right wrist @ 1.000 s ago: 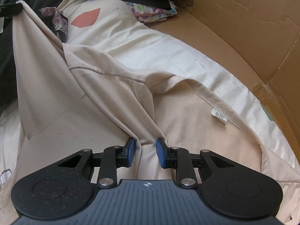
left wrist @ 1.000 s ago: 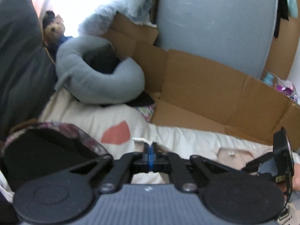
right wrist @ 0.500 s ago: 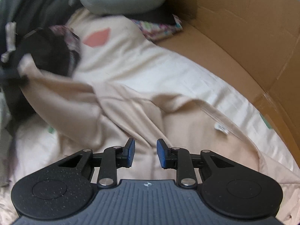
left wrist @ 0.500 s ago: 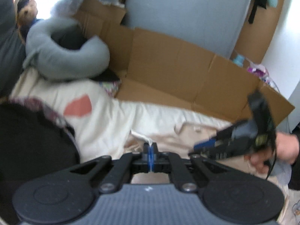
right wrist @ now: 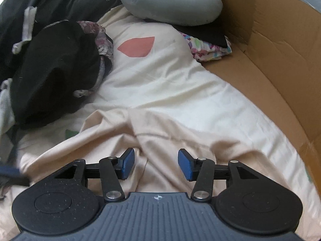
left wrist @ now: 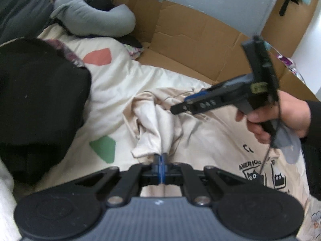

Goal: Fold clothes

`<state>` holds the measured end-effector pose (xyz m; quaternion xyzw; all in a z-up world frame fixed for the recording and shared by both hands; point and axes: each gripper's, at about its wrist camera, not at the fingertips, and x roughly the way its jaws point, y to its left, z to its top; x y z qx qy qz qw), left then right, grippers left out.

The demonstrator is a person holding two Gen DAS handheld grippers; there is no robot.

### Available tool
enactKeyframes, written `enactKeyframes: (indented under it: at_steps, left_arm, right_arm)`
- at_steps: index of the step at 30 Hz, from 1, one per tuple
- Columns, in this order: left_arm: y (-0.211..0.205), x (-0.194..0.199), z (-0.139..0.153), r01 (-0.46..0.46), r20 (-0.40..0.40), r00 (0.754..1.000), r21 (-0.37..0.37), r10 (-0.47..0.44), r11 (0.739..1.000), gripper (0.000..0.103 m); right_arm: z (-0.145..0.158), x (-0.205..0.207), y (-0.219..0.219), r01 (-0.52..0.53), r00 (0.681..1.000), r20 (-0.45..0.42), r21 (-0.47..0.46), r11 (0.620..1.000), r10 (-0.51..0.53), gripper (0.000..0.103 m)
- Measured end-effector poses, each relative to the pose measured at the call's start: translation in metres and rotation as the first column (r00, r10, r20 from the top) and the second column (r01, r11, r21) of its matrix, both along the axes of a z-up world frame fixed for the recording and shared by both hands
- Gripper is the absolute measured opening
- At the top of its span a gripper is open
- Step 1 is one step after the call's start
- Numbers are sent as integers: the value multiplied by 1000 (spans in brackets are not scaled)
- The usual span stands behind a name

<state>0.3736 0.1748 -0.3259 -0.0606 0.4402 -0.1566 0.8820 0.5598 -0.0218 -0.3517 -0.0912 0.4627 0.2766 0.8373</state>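
A beige T-shirt (left wrist: 230, 140) with a black cat print lies crumpled on the cream bed sheet (left wrist: 124, 84). My left gripper (left wrist: 160, 161) is shut on a bunched fold of the shirt, low over the bed. In the left wrist view my right gripper (left wrist: 176, 108) comes in from the right, carried by a hand (left wrist: 280, 116), its tip over the shirt's far edge. In the right wrist view the right gripper (right wrist: 156, 165) has its jaws opening wide. A ridge of the beige shirt (right wrist: 180, 132) lies below and between the blue pads (right wrist: 128, 163), which do not press on it.
A black garment pile (right wrist: 56, 70) with a floral lining lies at the left. A grey neck pillow (right wrist: 170, 6) sits at the head of the bed beside folded colourful cloth (right wrist: 208, 48). A cardboard wall (right wrist: 276, 46) runs along the right side.
My left gripper has come down and to the right with the shirt fold, which now sags onto the bed. The right gripper's jaws have spread, leaving the fabric they stood around.
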Motion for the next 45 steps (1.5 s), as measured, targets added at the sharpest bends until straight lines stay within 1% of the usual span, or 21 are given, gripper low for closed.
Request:
enactKeyframes:
  at_steps: [2,3,4,5,8,9,12,14,15,16,19,20,26,34,35,36,37,38,40,42,45]
  left_arm:
    - [1,-7,1,-15,7,1000,4,15,1000,0]
    - [3,-10,2,-27,11,1000,14,27,1000,0]
    - [5,-13,2,-44,14,999,23,44,999,0]
    - [8,-16,2,-62,17,998,33,61,998,0]
    - [19,-20,0,-112,13,994,42,112,993,0]
    - [23,-20,-1,-125,11,992,48,125,991,0]
    - [26,-12,0,-122,28,992,47,121,991,2]
    - [24,0,0,-110,58,992,28,108,994,13]
    - [23,6,0,-102,73,992,18,101,995,23]
    - [19,12,-2,-90,87,992,17,88,996,27]
    - [5,38,-11,-46,106,993,24,44,999,30]
    - [1,44,-15,-35,110,993,24,33,999,30]
    - [-22,73,-38,7,116,993,80,-17,997,27]
    - [-26,96,-50,3,98,995,128,-16,992,27]
    - [-26,98,-52,5,92,996,136,-17,991,22]
    - [-26,100,-53,1,87,996,148,-14,989,7]
    - [-24,100,-52,-7,89,996,148,-7,989,2]
    - [-23,99,-51,-15,93,996,146,1,989,2]
    - [-19,96,-43,-19,106,994,118,7,993,1]
    - [-14,92,-33,-30,116,993,85,21,996,1]
    - [-6,85,-17,-37,136,990,57,29,998,1]
  right_arm:
    - [-2,9,4,11,1000,10,-5,1000,-11,52]
    - [-3,13,4,18,1000,6,-10,1000,-18,46]
    - [-4,18,3,26,1000,2,-15,1000,-26,26]
    - [-5,24,2,38,999,-9,-17,999,-38,11]
    - [-3,31,-5,61,998,-13,-11,998,-61,1]
    - [-2,31,-6,58,998,-13,-8,998,-59,1]
    - [0,32,-10,51,999,-20,1,999,-51,0]
    - [1,34,-11,50,998,-30,14,999,-50,0]
    - [2,34,-12,50,998,-36,24,998,-49,0]
    - [3,35,-12,50,998,-41,32,998,-49,0]
    - [6,34,-14,51,997,-63,66,997,-47,0]
    - [8,33,-14,47,997,-68,75,996,-42,0]
    - [12,27,-10,13,998,-70,86,996,-7,0]
    - [16,23,-6,-10,998,-66,79,997,15,0]
    - [16,23,-6,-10,998,-65,77,997,15,0]
    - [16,23,-6,-8,998,-64,75,997,13,0]
    - [16,23,-5,-7,998,-64,72,997,11,0]
    - [16,24,-5,-4,998,-62,67,998,8,0]
    - [15,25,-5,2,998,-59,58,998,1,0]
    - [14,28,-6,7,998,-56,49,999,-4,0]
    - [15,30,-7,2,999,-48,36,999,-1,0]
